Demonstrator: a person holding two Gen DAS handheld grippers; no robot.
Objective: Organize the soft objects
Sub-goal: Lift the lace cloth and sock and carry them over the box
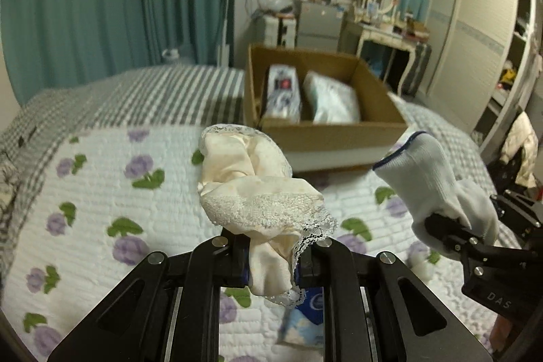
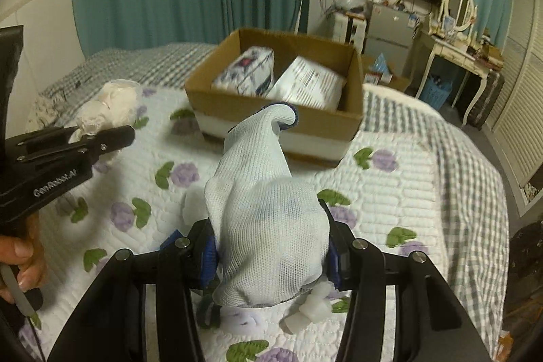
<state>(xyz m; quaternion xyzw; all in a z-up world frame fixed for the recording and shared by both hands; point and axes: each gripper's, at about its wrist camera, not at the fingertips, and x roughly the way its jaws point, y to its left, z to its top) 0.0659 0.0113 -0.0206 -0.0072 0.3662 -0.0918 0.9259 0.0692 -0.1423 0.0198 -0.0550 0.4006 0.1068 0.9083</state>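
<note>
Left gripper (image 1: 271,255): fingers clamp cream lace-trimmed satin cloth (image 1: 254,192), held above floral quilted bed (image 1: 101,192), near open brown cardboard box (image 1: 325,128). Right gripper (image 2: 271,255): fingers clamp white knit glove (image 2: 264,219), before the box.

The left gripper (image 1: 271,256) is showing matte black linkage arms with 4 silver round screws and blue pads. The right gripper (image 2: 271,255) is matching it. White "GenRobot.AI" lettering is running beside bare fingers (image 2: 20,255).
</note>
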